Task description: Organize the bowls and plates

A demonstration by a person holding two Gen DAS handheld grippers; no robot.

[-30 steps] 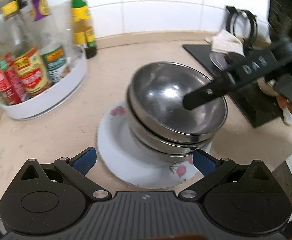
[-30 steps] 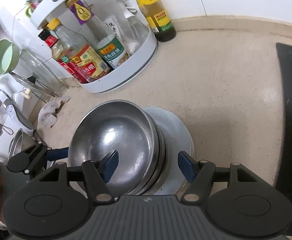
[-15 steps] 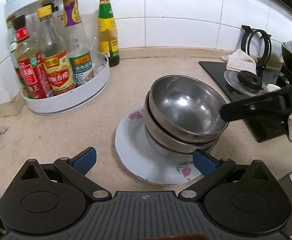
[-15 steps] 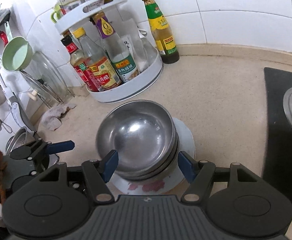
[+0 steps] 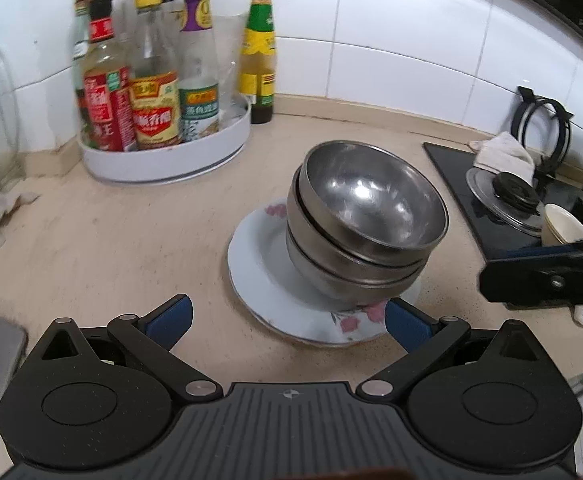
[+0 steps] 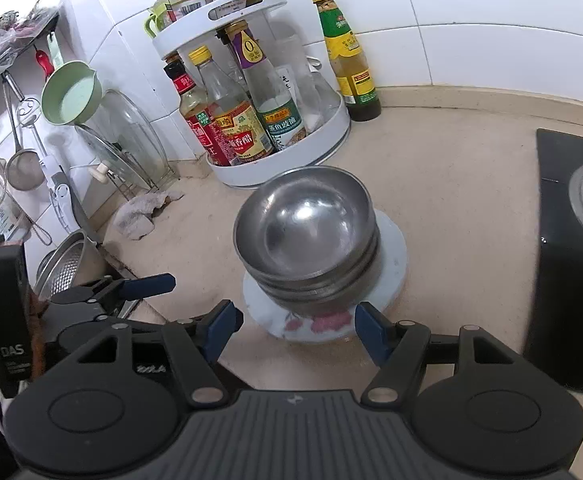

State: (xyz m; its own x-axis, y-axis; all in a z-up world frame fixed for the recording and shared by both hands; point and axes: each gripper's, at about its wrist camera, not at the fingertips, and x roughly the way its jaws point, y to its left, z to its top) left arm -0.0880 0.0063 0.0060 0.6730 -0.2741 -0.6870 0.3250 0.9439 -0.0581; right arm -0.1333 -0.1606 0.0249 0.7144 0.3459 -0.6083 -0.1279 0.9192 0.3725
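While both of my grippers hang above the beige counter, neither touches anything. L gripper: jaws spread wide, blue pads empty, the near rim of the plate lying between them in the left wrist view. R gripper: jaws likewise apart w/ nothing between, just short of the same plate's floral edge.

Task items: stack of steel bowls nested one in another, sitting on the white floral plate at mid-counter; top bowl tilted a little off the ones below. Same stack from the R side shows at least three rims.

Surroundings: white two-tier bottle rack w/ sauce and vinegar bottles, behind-left of the stack, apart from it. Green-capped bottle stands on the counter just beside the rack, against the tiled wall. Black cooktop to the R w/ a pot lid on it and a cloth beyond. Crumpled rag near the sink corner.
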